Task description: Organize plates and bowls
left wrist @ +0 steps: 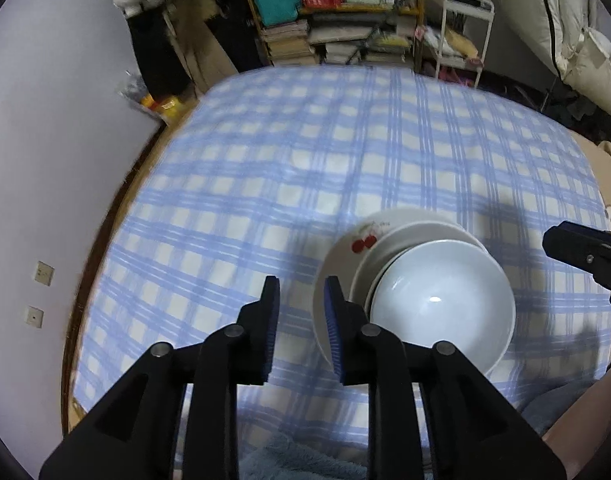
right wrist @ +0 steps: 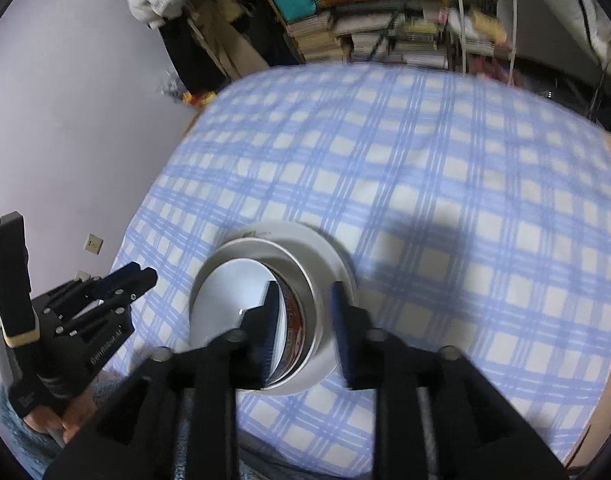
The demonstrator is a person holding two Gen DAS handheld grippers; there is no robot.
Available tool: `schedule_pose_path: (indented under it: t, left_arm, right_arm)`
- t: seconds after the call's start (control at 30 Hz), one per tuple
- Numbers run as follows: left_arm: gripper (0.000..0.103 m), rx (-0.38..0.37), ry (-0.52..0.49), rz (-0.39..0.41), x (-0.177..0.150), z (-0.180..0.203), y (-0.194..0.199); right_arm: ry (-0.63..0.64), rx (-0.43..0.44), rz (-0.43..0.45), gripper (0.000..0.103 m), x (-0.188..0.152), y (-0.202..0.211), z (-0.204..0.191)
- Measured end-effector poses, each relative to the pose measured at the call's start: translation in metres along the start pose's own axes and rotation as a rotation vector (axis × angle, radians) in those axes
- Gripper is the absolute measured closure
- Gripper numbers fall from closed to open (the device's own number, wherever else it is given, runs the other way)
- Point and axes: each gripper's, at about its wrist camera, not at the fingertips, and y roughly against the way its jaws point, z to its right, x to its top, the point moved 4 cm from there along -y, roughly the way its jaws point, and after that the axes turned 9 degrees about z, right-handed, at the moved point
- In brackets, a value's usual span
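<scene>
Your right gripper (right wrist: 303, 312) hides the near rim of the bowl (right wrist: 229, 304) in its own view, and a red-and-dark pattern beside that bowl is too blurred to read. In the left view, the bowl (left wrist: 441, 304) covers most of the cherry plate (left wrist: 357, 240). The shelf clutter (left wrist: 345, 20) is smeared, its items indistinct.
</scene>
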Motion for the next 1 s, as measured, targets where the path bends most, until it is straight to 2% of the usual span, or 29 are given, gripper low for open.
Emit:
schedule_pose_path:
  t: [0.07,0.13,0.27,0.4,0.53,0.63,0.73,1.0]
  left_arm:
    - [0.071,0.015,0.001,0.068,0.003,-0.004,0.02]
    - [0.056,0.045,-0.018,0.139,0.005,-0.006,0.037]
    - [0.049,0.057,-0.039,0.221,0.004,-0.006,0.059]
    - [0.032,0.065,-0.046,0.294,0.001,-0.006,0.077]
    - [0.026,0.089,-0.043,0.364,-0.006,-0.003,0.092]
    - [0.021,0.075,-0.002,0.396,-0.013,-0.004,0.1]
    - [0.019,0.1,0.008,0.426,-0.022,-0.006,0.108]
    - [0.012,0.095,0.052,0.493,-0.03,-0.015,0.13]
  right_arm:
    - [0.034,-0.017,0.059,0.059,0.001,0.015,-0.005]
    - [0.057,-0.028,0.109,0.051,0.002,0.029,-0.005]
    - [0.106,-0.047,0.218,0.043,0.0,0.056,-0.013]
    - [0.122,-0.075,0.3,0.033,-0.004,0.075,-0.016]
    - [0.168,-0.114,0.382,0.016,-0.011,0.09,-0.021]
    - [0.199,-0.161,0.442,0.004,-0.015,0.101,-0.024]
    - [0.21,-0.186,0.479,0.0,-0.019,0.109,-0.028]
    - [0.245,-0.187,0.52,0.0,-0.028,0.118,-0.034]
